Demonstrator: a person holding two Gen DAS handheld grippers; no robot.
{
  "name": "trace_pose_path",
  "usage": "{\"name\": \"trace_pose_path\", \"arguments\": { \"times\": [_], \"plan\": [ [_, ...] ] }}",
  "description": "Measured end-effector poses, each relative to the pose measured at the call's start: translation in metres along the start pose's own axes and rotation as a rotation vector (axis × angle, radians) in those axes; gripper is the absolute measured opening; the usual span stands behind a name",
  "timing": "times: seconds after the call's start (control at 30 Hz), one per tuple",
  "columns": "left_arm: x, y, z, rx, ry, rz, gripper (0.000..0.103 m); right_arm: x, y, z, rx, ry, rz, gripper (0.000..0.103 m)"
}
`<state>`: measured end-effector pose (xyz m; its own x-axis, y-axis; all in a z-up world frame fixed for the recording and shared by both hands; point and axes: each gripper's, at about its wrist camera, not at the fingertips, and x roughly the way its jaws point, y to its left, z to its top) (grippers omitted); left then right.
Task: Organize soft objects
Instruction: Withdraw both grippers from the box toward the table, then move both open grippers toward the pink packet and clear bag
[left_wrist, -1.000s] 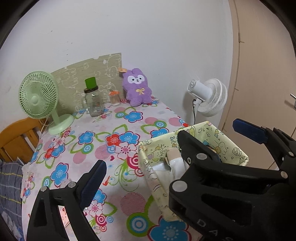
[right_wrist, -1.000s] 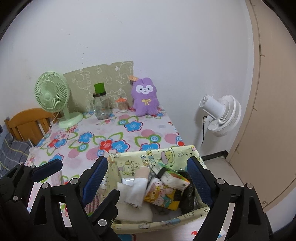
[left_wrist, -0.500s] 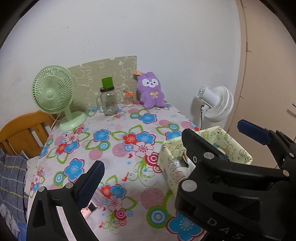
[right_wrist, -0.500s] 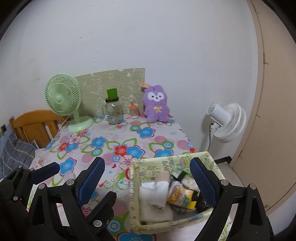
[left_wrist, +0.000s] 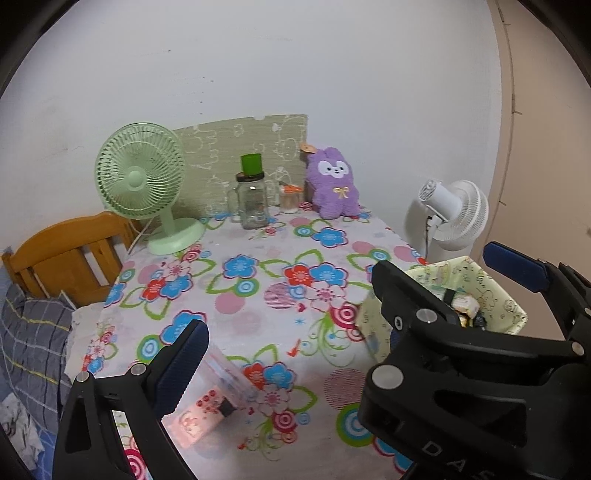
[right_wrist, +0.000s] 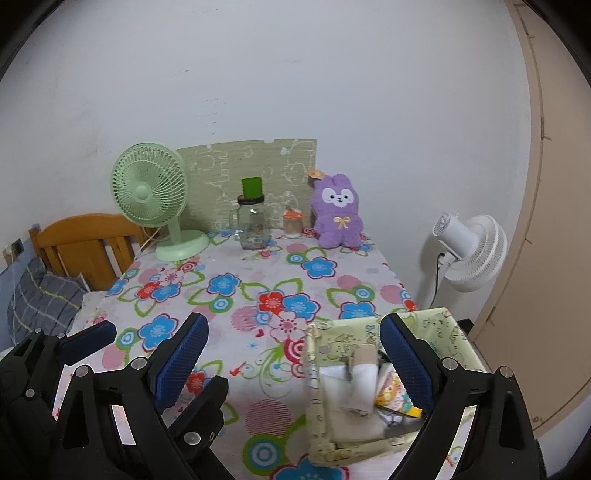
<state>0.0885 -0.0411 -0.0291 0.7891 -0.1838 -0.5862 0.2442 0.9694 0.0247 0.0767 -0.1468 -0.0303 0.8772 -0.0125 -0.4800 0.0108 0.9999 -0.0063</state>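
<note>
A yellow-green fabric basket (right_wrist: 345, 330) (left_wrist: 495, 291) sits at the table's near right corner, holding white folded cloths (right_wrist: 351, 391) and small printed packets (right_wrist: 393, 397). A purple plush bunny (right_wrist: 338, 212) (left_wrist: 334, 182) leans against the wall at the back. My right gripper (right_wrist: 295, 360) is open and empty, above the table's near edge, its right finger over the basket. My left gripper (left_wrist: 354, 306) is open and empty, to the left of the right one; its far finger shows in the right wrist view (right_wrist: 88, 338).
The flowered tablecloth (right_wrist: 258, 291) carries a green desk fan (right_wrist: 151, 192), a glass jar with green lid (right_wrist: 253, 218), a small orange-capped jar (right_wrist: 292, 223) and a pink-patterned packet (left_wrist: 207, 406) at the near left. A white fan (right_wrist: 469, 251) stands right of the table, a wooden chair (right_wrist: 85, 243) left.
Both grippers have pulled back and up from the basket, so more of the table shows. The basket and its contents stay in place. Both grippers stay open.
</note>
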Motion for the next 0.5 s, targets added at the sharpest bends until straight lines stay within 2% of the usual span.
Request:
{"name": "trace_pose_path", "arguments": {
  "times": [0.5],
  "plan": [
    [0.013, 0.044, -0.019, -0.045, 0.0, 0.068, 0.099, 0.023, 0.044, -0.012, -0.048, 0.042, 0.072, 0.097]
  ]
}}
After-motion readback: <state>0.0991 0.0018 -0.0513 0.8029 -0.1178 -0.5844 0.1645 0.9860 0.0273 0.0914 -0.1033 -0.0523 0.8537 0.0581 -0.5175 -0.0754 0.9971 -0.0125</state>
